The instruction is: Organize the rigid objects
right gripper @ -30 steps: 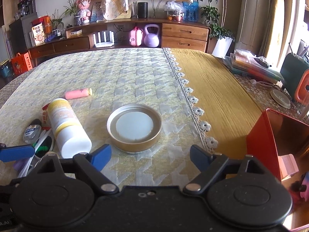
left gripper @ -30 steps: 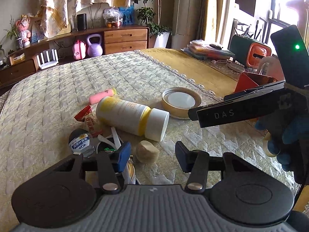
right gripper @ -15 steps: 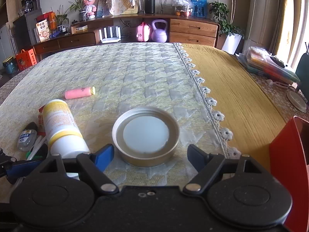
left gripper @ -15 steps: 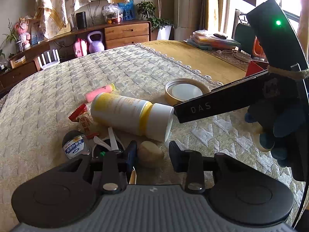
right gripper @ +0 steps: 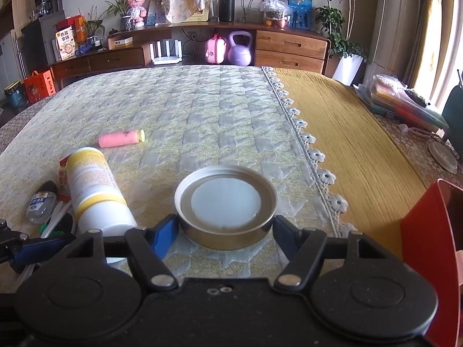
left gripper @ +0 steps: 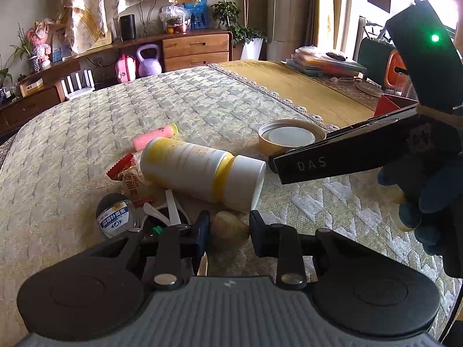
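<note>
Between the left gripper's [left gripper: 227,228] blue pads sits a small tan lump [left gripper: 228,227], rounded like a stopper; what it is I cannot tell. The jaws have just been closing around it, and both pads now look to be against its sides, so I judge it gripped or all but gripped. It lies dead ahead of that tool, resting on the quilted cloth [left gripper: 72,156], with no long axis to line up.

At the right gripper [right gripper: 225,228], the jaws have likewise just been closing, and the round metal lid [right gripper: 225,202] lies rim up between them. The left pad touches the lid's wall; the right pad seems at the wall or just short of it, so contact on both sides is not certain. The lid is centred straight in front, its round shape asking no particular roll of the wrist.

Just beyond the lump, the white and yellow bottle [left gripper: 199,173] lies on its side, cap toward the right gripper, its long axis running across the left gripper's line. A small eye-drop bottle [left gripper: 114,217] and a red snack wrapper [left gripper: 127,173] crowd its left side. Farther out lies a pink tube [left gripper: 153,138]. To the right, the red bin [right gripper: 428,231] stands nearer the right hand, a likely place for the lid.
</note>
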Available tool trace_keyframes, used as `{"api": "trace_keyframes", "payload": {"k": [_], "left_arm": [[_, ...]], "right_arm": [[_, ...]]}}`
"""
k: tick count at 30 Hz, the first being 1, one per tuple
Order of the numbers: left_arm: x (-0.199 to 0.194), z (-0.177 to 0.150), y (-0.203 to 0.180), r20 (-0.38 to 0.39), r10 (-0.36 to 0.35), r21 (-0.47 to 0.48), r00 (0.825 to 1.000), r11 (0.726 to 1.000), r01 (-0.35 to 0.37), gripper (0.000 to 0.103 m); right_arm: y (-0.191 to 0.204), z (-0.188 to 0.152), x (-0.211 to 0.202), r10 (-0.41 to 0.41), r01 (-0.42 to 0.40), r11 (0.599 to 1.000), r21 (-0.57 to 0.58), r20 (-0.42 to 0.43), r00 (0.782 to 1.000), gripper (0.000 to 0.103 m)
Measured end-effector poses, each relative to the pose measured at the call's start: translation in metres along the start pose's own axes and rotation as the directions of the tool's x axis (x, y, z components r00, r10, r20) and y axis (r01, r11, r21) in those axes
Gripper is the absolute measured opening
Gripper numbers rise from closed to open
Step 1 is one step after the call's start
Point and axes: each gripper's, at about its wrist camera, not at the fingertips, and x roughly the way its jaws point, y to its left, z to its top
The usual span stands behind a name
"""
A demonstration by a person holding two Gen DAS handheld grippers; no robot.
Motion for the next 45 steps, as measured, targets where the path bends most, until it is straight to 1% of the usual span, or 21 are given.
{"api": "trace_keyframes", "payload": {"k": [8,16,17,18,19,20,21,23,26,28,31,32,35,37,39,41,45], "left_arm": [[-0.009,-0.001,0.0,-0.009,-0.005,-0.037,1.0,0.999,0.005,0.028],[-0.026,0.002,-0.006,0.0,-0.006,-0.034,1.0,0.999,0.006,0.028],[-0.028,0.002,-0.007,0.0,-0.006,-0.037,1.0,0.999,0.006,0.028],[-0.031,0.003,-0.008,0.002,-0.008,-0.04,1.0,0.999,0.008,0.028],[-0.034,0.004,-0.008,0.005,-0.011,-0.042,1.0,0.999,0.011,0.028],[-0.037,0.004,-0.009,0.008,-0.013,-0.042,1.0,0.999,0.013,0.028],[-0.039,0.005,-0.011,0.012,-0.014,-0.04,1.0,0.999,0.014,0.028],[-0.044,0.006,-0.014,0.02,-0.018,-0.036,1.0,0.999,0.018,0.028],[-0.049,0.006,-0.016,0.022,-0.015,-0.033,1.0,0.999,0.015,0.028],[-0.051,0.005,-0.017,0.023,-0.012,-0.031,1.0,0.999,0.013,0.028],[-0.05,0.003,-0.017,0.019,-0.014,-0.039,1.0,0.999,0.014,0.028],[-0.049,0.003,-0.017,0.018,-0.012,-0.038,1.0,0.999,0.013,0.028],[-0.046,0.003,-0.015,0.011,-0.013,-0.038,1.0,0.999,0.013,0.028],[-0.044,0.004,-0.012,0.01,-0.011,-0.04,1.0,0.999,0.011,0.028],[-0.043,0.005,-0.009,0.012,-0.012,-0.045,1.0,0.999,0.013,0.028],[-0.042,0.005,-0.006,0.018,-0.013,-0.049,1.0,0.999,0.014,0.028],[-0.039,0.005,-0.002,0.021,-0.021,-0.06,1.0,0.998,0.023,0.028]], "right_arm": [[-0.009,-0.005,-0.027,-0.02,0.02,1.0,0.009,0.027,0.999,0.07],[-0.018,-0.013,-0.061,-0.051,0.05,0.998,0.026,0.043,0.998,0.069],[-0.02,-0.014,-0.066,-0.056,0.054,0.998,0.03,0.046,0.997,0.067],[-0.022,-0.015,-0.07,-0.057,0.056,0.998,0.033,0.049,0.997,0.052],[-0.022,-0.015,-0.075,-0.074,0.073,0.997,0.035,0.052,0.996,0.033],[-0.025,-0.015,-0.078,-0.089,0.087,0.995,0.041,0.042,0.995,0.01],[-0.029,-0.015,-0.082,-0.084,0.081,0.995,0.064,0.034,0.996,0.018],[-0.038,-0.017,-0.088,-0.071,0.068,0.993,0.093,0.025,0.997,0.018],[-0.043,-0.025,-0.093,-0.091,0.09,0.993,0.076,0.021,0.996,0.021],[-0.047,-0.03,-0.094,-0.073,0.072,0.994,0.078,0.011,0.997,0.021],[-0.043,-0.031,-0.094,-0.048,0.047,0.998,0.053,0.017,0.999,0.028],[-0.04,-0.031,-0.092,-0.037,0.036,0.999,0.039,0.017,0.999,0.032],[-0.028,-0.028,-0.087,0.0,0.0,1.0,0.004,0.013,1.0,0.048],[-0.021,-0.027,-0.083,0.019,-0.019,1.0,-0.025,0.015,1.0,0.052],[-0.014,-0.027,-0.079,0.035,-0.035,0.998,-0.05,0.013,0.999,0.058],[-0.01,-0.027,-0.074,0.045,-0.044,0.997,-0.064,0.007,0.999,0.061],[-0.005,-0.027,-0.063,0.046,-0.047,0.996,-0.072,-0.015,0.999,0.062]]}}
